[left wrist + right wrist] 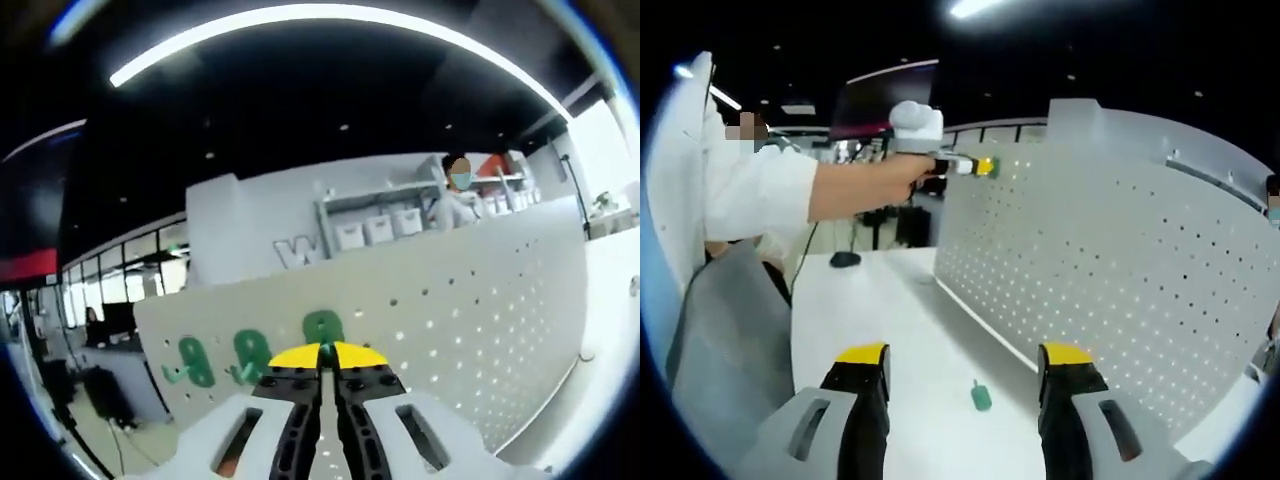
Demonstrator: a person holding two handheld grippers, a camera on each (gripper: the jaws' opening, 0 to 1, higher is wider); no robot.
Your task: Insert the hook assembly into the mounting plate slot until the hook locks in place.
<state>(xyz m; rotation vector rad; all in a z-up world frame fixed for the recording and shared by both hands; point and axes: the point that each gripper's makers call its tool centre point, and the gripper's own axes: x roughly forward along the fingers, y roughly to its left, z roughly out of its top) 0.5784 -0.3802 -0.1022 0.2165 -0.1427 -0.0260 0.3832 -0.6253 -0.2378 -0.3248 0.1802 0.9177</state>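
Observation:
A white perforated mounting plate [480, 300] stands upright on the table. Two green hooks [195, 362] [248, 357] hang on it at the left. A third green hook [323, 328] sits against the plate right above my left gripper [328, 352], whose yellow-tipped jaws are shut on it. In the right gripper view the same plate [1120, 260] fills the right side, and a hand presses the left gripper [985, 167] against its upper left edge. My right gripper [965, 360] is open above the table. A loose green hook [981, 397] lies on the table between its jaws.
A white table [890, 300] runs along the plate's foot. A person's white sleeve [760, 195] reaches in from the left above a grey chair [725, 330]. A small black object [845, 259] lies farther back. Shelves with white bins [375, 228] and a person [458, 200] are behind the plate.

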